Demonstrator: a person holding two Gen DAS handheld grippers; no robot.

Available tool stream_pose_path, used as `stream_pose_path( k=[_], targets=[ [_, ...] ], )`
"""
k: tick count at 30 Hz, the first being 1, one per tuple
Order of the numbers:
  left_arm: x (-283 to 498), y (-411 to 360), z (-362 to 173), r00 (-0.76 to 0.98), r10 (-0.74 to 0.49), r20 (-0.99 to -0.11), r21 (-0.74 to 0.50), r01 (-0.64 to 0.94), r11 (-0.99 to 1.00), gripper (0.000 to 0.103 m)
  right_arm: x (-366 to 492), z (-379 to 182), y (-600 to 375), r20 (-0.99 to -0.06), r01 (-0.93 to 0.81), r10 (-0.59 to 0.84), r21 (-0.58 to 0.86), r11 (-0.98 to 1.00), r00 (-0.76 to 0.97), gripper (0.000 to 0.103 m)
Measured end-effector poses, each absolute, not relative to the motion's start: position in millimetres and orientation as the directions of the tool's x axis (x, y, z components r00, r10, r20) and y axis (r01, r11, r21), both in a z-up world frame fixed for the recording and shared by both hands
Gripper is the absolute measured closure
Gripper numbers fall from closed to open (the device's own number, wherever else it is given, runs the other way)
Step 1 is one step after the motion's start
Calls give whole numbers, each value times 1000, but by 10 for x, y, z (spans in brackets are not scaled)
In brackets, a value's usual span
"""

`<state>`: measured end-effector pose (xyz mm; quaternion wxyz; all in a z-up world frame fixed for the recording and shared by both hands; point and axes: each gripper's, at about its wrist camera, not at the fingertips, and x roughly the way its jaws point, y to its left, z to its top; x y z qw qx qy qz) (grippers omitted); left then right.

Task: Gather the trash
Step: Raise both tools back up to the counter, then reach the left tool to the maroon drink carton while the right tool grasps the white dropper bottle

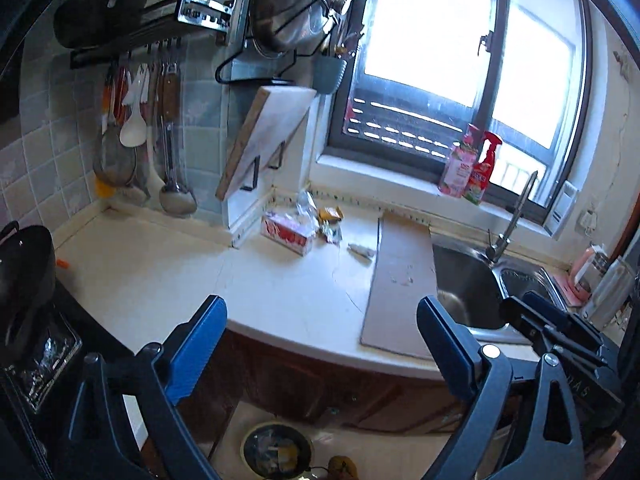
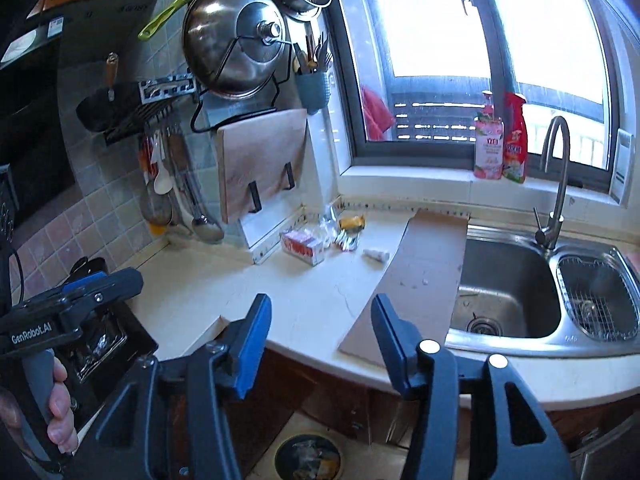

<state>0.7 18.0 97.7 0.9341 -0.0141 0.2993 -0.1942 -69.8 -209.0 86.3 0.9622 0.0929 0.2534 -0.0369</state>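
**Both grippers spread and empty above the counter's front edge; trash lies at the back**

The left gripper (image 1: 322,344) hangs over the front edge of the pale countertop (image 1: 280,288), its blue-padded jaws spread wide with nothing between them. The right gripper (image 2: 322,340) is over the same front edge, its jaws also apart and empty, though less widely. In the right wrist view a hand (image 2: 60,408) grips the handle of the left gripper near the counter's left end.

The trash sits well apart from both, toward the back edge of the countertop, near the corner under the leaning cutting board (image 2: 260,164): a red and white carton (image 2: 303,252) lying flat, crumpled clear plastic (image 2: 329,229) just behind it, a yellow wrapper (image 2: 352,223) beside that, a silvery wrapper (image 2: 347,241) in front of the yellow one, and a small white tube (image 2: 376,255) alone, near the edge of a brown cardboard sheet (image 2: 416,276). That sheet runs from the back edge to the front, beside the steel sink (image 2: 508,292).

On the floor below the counter's front edge stands a round bin (image 2: 307,458) with scraps inside
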Motion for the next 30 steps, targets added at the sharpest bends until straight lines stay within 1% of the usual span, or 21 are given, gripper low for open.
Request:
stream_pose_path(
  k=[2, 4, 7, 12, 15, 19, 22, 25, 30],
  targets=[
    [127, 154, 1034, 767, -346, -540, -128, 332, 935, 1, -532, 938, -2195, -490, 122, -31, 154, 981, 871, 43],
    [276, 117, 1084, 789, -327, -520, -115, 315, 942, 1, -342, 990, -2306, -490, 115, -26, 153, 981, 872, 42],
    [597, -20, 1105, 807, -286, -517, -81, 287, 955, 1, 26, 1040, -2502, -508, 89, -1, 148, 985, 861, 42],
    [1208, -322, 1044, 798, -233, -556, -67, 236, 969, 1, 752, 1048, -2832, -567, 28, 53, 132, 991, 822, 42],
    [1579, -545, 976, 784, -201, -587, -53, 210, 976, 1, 1239, 973, -3050, -623, -4, 76, 116, 993, 779, 42],
    [2175, -914, 776, 755, -151, -638, -27, 174, 984, 1, 1912, 754, -3380, -697, -76, 158, 148, 986, 699, 42],
    [2576, -1116, 537, 715, -115, -690, -16, 144, 989, 1, 2388, 486, -3596, -760, -100, 189, 162, 982, 621, 42],
    [3024, -1284, 193, 653, -79, -753, -19, 99, 995, 1, 2752, 176, -3741, -800, -114, 218, 186, 976, 559, 42],
    [3591, -1371, -362, 562, -34, -826, -37, 6, 999, 1, 3191, -444, -3811, -857, -118, 240, 210, 971, 456, 42]
  ],
)
